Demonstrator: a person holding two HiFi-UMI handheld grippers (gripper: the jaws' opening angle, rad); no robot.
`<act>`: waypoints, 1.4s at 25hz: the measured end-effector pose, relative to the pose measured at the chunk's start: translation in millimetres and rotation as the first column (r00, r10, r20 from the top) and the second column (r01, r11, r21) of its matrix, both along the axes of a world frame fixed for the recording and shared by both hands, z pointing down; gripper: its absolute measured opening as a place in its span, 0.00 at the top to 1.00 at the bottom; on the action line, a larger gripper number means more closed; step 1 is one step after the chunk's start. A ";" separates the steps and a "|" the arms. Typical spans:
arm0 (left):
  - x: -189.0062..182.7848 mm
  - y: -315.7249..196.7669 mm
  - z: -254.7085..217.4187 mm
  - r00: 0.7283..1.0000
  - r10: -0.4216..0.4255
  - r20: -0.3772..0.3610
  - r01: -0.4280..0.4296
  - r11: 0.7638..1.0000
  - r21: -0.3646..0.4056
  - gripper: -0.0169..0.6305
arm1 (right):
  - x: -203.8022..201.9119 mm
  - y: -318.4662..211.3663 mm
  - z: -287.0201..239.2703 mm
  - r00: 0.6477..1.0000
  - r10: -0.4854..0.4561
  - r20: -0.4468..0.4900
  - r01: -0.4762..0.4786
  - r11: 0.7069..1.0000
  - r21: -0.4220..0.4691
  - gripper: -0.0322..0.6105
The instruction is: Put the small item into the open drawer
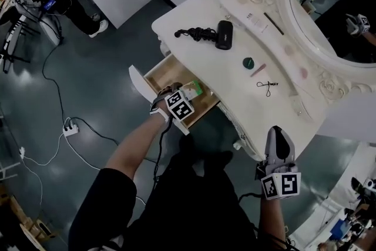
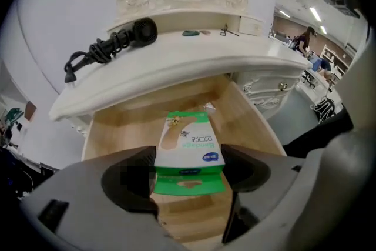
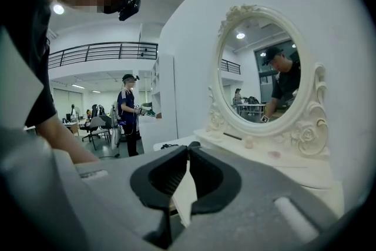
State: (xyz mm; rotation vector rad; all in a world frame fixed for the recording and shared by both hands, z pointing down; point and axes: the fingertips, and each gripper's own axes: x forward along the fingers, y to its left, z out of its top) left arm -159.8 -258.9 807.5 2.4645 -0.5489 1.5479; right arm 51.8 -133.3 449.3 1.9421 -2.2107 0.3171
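Reaching forward on an outstretched arm, the left gripper point(image 2: 189, 168) grips the green-and-white bandage box point(image 2: 188, 139) by its sides, just over the open drawer point(image 2: 117, 129) floor. Right gripper point(image 3: 187, 168) hangs low by the dresser point(image 1: 197, 12) edge, jaws closed, empty.

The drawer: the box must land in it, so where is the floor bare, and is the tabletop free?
The drawer floor is bare wood left, right and behind the box in the left gripper; only a small scrap lies at the back. The tabletop is free between the dryer cord and its front edge, cluttered toward the mirror.
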 end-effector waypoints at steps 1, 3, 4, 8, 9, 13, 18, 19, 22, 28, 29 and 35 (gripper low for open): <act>1.7 -1.7 5.7 1.000 0.017 0.015 -0.017 1.000 -0.014 0.45 | 0.6 0.4 0.3 1.000 0.007 -0.002 -0.007 1.000 -0.007 0.93; 3.2 -3.0 15.7 0.998 0.043 0.040 -0.041 0.998 -0.046 0.44 | 2.4 1.3 0.2 1.000 0.019 -0.006 -0.019 1.000 -0.017 0.93; 3.0 -3.4 19.6 0.998 0.047 0.048 -0.044 0.997 -0.061 0.45 | 3.1 1.6 0.2 1.000 0.023 -0.008 -0.023 1.000 -0.021 0.93; 0.6 -3.4 30.1 0.997 0.037 0.068 -0.030 0.994 -0.106 0.44 | 6.3 2.4 3.2 0.999 0.034 -0.008 -0.034 0.999 -0.025 0.93; 0.6 -3.3 32.0 0.996 0.040 0.075 -0.031 0.993 -0.113 0.44 | 7.0 2.2 4.3 0.999 0.039 -0.008 -0.039 0.999 -0.024 0.93; -2.1 -5.3 37.6 0.990 0.056 0.130 -0.043 0.994 -0.100 0.44 | 4.8 -1.1 5.4 0.999 0.041 -0.008 -0.041 0.999 -0.012 0.94; -5.3 -5.0 26.5 0.991 0.040 0.124 -0.032 0.997 -0.069 0.43 | 0.7 -5.4 1.4 1.000 0.023 -0.005 -0.023 1.000 0.002 0.94; -6.7 -5.4 21.2 0.993 0.035 0.116 -0.028 0.998 -0.060 0.43 | 0.3 -5.8 0.6 1.000 0.022 -0.005 -0.022 1.000 0.003 0.94; -9.7 -13.0 -9.3 0.998 -0.013 0.058 0.013 1.000 0.002 0.43 | -0.9 -6.9 -3.0 1.000 0.018 -0.008 -0.018 1.000 0.011 0.92; -14.2 -31.7 -130.0 0.937 -0.260 -0.232 0.295 0.947 0.130 0.43 | 3.1 -15.8 -18.0 1.000 0.001 0.021 -0.003 0.998 0.062 0.90; -11.3 -29.3 -156.2 0.913 -0.280 -0.297 0.331 0.933 0.139 0.43 | 4.8 -17.0 -21.4 1.000 -0.007 0.029 0.005 0.997 0.076 0.89; 21.4 -0.5 -315.0 0.766 -0.226 -0.601 0.437 0.870 0.229 0.48 | 20.6 -22.0 -48.1 0.997 -0.052 0.059 0.044 0.991 0.127 0.83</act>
